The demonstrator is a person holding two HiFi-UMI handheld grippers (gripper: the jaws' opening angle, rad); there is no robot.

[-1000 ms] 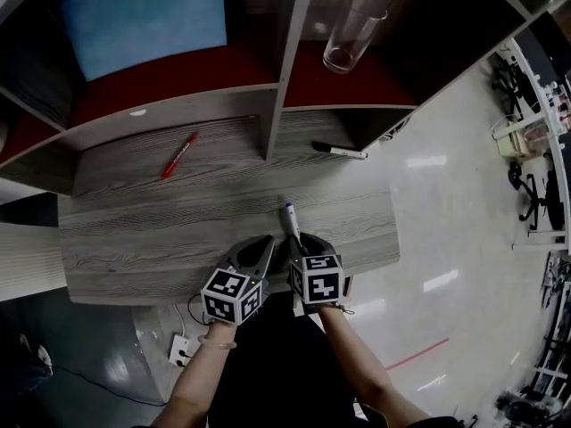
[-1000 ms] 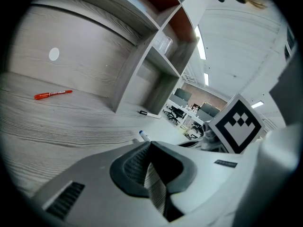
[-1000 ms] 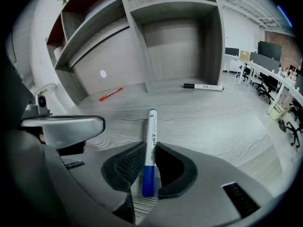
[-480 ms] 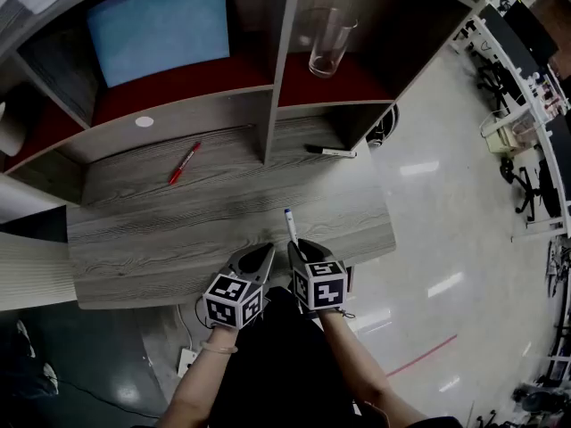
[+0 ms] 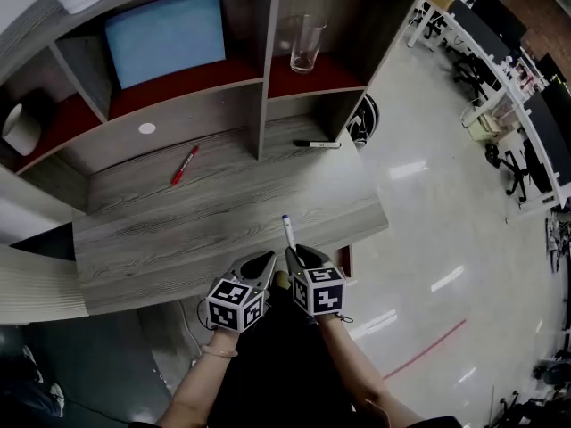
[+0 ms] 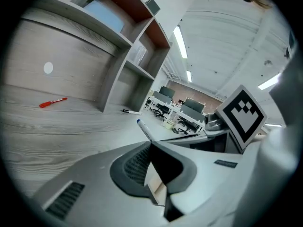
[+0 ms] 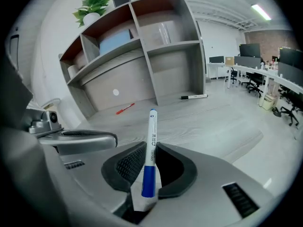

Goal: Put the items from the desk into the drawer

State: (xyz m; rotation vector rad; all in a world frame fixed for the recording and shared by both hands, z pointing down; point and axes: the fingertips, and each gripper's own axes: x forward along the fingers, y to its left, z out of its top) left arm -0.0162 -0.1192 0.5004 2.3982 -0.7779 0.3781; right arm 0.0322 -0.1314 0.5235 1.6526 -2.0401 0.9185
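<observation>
1. The right gripper (image 5: 293, 257) is nearest, at 6 o'clock in the head view, over the near edge of the bench (image 5: 178, 230). Its jaws pinch the blue-and-white marker (image 7: 151, 131) by its blue end. The white barrel projects forward along the jaw line, so the marker is clear of the bench surface and ready to carry.
2. The left gripper (image 5: 267, 260) is just beside it, at its 9 o'clock. Its jaws are pressed together with nothing between them (image 6: 150, 144). Judgement: this gripper is kept free to work the drawer.
3. No view clearly shows the drawer. Judgement: it lies below the near bench edge, which would explain why both grippers are held there.
4. The red pen (image 5: 185, 164) lies flat on the bench at 11 o'clock, well apart from both grippers. It is not yet collected.
5. The black marker (image 5: 317, 144) lies flat at 12 to 1 o'clock, at the foot of the shelf unit (image 5: 265, 87), inside its right lower bay. It is also not yet collected.
6. A white disc (image 5: 147, 128) is on the back panel at 10 o'clock, beyond the red pen.
7. Farthest, on the shelf, a glass (image 5: 306, 45) stands upright at 12 o'clock and a blue panel (image 5: 165, 36) leans at 11 o'clock. Both are off the bench, so judge them outside the task.
</observation>
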